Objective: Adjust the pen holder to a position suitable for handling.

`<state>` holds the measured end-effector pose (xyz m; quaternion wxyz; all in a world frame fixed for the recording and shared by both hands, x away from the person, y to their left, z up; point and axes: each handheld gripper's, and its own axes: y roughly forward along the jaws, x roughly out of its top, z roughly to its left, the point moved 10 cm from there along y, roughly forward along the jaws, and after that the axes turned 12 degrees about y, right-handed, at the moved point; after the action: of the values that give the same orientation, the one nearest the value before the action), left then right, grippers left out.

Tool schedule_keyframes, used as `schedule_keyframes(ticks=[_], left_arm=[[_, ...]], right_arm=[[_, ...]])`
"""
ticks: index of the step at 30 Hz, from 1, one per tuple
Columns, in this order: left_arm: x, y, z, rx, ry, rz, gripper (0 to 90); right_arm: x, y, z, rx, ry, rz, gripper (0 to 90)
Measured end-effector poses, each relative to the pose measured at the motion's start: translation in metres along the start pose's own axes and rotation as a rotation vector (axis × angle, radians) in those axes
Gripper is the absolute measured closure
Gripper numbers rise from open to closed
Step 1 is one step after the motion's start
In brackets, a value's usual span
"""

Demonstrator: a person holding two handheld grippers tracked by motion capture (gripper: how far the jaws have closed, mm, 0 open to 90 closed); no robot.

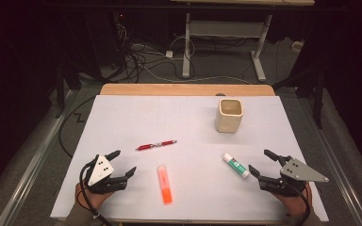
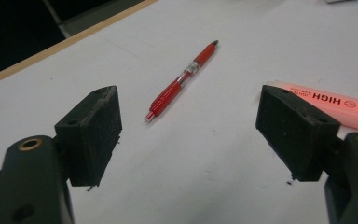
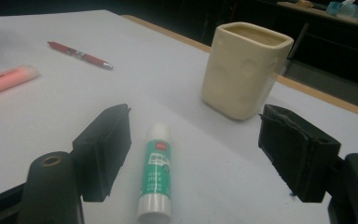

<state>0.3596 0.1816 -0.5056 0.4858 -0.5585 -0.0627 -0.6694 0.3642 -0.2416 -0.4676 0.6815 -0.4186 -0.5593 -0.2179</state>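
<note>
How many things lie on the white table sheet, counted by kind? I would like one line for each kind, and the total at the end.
Pen: 1
Highlighter: 1
Glue stick: 1
Cup: 1
Total: 4

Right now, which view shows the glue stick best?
The right gripper view: the glue stick lies close up between the open tongs, label readable. The high view shows it small, near the right tongs.
</note>
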Motion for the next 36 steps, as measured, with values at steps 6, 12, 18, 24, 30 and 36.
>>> schedule_keyframes(ticks=[6,12,18,24,30,36], left_arm=[[-0.001,-0.001,0.000,0.026,-0.005,0.019,21.7],[-0.007,-0.001,-0.003,0.011,0.012,0.047,21.7],[-0.010,-0.003,-0.006,0.018,0.031,0.076,21.8],[-0.014,0.001,-0.009,0.000,0.041,0.110,21.8],[-0.014,0.001,-0.008,0.000,0.037,0.101,21.6],[-0.014,-0.002,-0.008,0.016,0.054,0.099,21.9]], right_arm=[[-0.005,0.005,0.000,0.018,0.008,0.019,25.4],[-0.007,0.014,0.000,0.030,-0.026,0.052,25.4],[0.004,0.022,-0.004,0.065,-0.060,0.081,33.0],[0.035,0.044,-0.011,0.085,-0.124,0.160,33.5],[0.072,0.078,-0.011,0.130,-0.211,0.243,34.3],[0.086,0.119,-0.023,0.126,-0.222,0.351,38.3]])
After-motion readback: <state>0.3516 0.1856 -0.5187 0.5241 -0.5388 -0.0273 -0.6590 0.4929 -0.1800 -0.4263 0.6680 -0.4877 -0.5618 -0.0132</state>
